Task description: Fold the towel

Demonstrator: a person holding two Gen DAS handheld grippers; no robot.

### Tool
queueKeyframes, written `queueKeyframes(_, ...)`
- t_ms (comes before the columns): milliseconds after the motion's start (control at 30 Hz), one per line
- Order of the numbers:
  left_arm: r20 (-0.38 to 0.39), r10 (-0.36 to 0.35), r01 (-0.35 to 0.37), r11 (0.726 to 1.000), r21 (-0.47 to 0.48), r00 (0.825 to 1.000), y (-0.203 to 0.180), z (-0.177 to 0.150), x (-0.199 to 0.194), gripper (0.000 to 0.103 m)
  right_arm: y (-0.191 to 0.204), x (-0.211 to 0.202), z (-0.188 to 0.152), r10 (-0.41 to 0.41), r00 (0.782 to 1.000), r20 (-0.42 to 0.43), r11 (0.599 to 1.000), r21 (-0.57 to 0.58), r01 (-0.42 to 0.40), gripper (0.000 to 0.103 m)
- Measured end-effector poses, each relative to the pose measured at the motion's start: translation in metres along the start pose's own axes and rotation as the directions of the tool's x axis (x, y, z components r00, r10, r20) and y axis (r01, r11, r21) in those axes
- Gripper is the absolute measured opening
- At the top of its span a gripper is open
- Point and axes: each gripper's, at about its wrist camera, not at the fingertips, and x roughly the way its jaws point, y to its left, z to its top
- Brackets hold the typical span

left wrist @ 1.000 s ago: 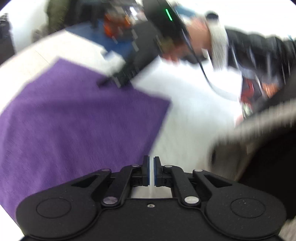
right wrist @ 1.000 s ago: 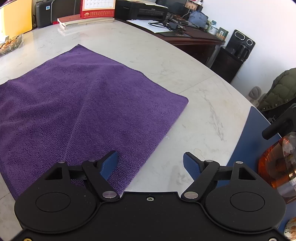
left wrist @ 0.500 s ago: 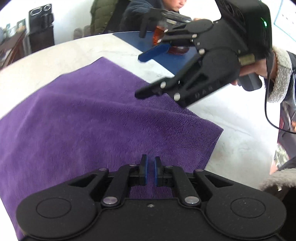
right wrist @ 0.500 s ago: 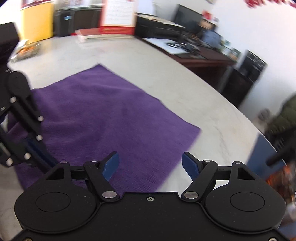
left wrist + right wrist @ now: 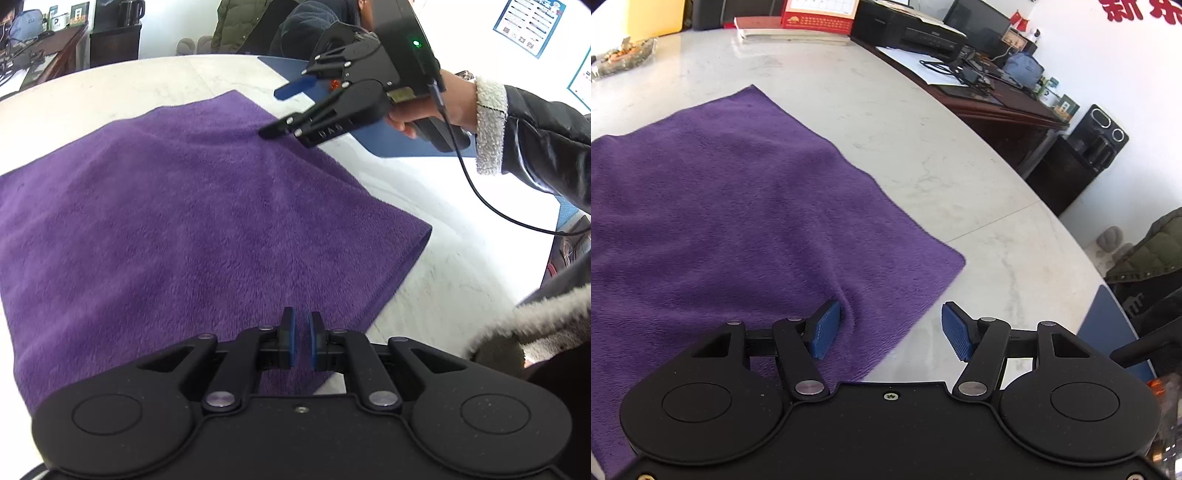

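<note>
The purple towel lies flat and spread out on the round white marble table. It is not folded yet. Its long sides run from the near edge of the table to the far side.

The right gripper is right at the towel's right edge. Its jaws have just been closing but are still apart. One blue pad pushes into the soft cloth and makes a small dent. The other pad is over bare table, so the edge sits between them.

The left gripper hangs over the near part of the towel, close to its near corner. Its fingers are almost together, with nothing in them.

The towel looks fuzzy, thick and floppy. The table looks hard and smooth.

I think the right gripper is nearer to a grab.
</note>
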Motion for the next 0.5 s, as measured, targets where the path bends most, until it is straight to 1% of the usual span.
queueKeyframes(67,-0.031,0.005,-0.005,1.0,-0.007,0.999,-0.001,0.004,-0.003,0.007,-0.001,0.003,0.001,-0.004,1.0,-0.001,1.0,0.03,0.004,0.06)
queueKeyframes(167,0.0,0.046,-0.046,0.999,-0.003,0.999,0.003,0.014,-0.015,0.007,-0.003,-0.003,0.004,-0.009,1.0,0.006,0.995,0.1,0.008,0.06)
queueKeyframes(233,0.06,0.077,-0.073,0.995,-0.064,0.995,0.016,0.027,-0.021,0.008,-0.004,-0.013,0.007,0.0,0.999,0.036,0.985,0.175,-0.006,0.06)
queueKeyframes(267,0.084,0.101,-0.094,0.992,-0.087,0.991,0.024,0.034,-0.019,0.009,-0.003,-0.019,0.009,0.01,0.998,0.058,0.973,0.231,-0.023,0.06)
queueKeyframes(300,0.108,0.126,-0.114,0.987,-0.111,0.986,0.031,0.042,-0.018,0.013,-0.002,-0.025,0.009,0.021,0.997,0.072,0.963,0.267,-0.039,0.06)
queueKeyframes(367,0.142,0.176,-0.154,0.976,-0.151,0.974,0.048,0.056,-0.01,0.015,0.005,-0.033,0.011,0.054,0.994,0.097,0.938,0.336,-0.084,0.06)
queueKeyframes(467,0.122,0.216,-0.191,0.963,-0.189,0.969,0.068,0.062,0.005,0.015,0.021,-0.035,0.015,0.139,0.983,0.118,0.904,0.391,-0.175,0.06)
queueKeyframes(500,0.124,0.215,-0.189,0.963,-0.193,0.969,0.072,0.06,0.006,0.013,0.027,-0.033,0.016,0.165,0.979,0.12,0.898,0.393,-0.2,0.06)
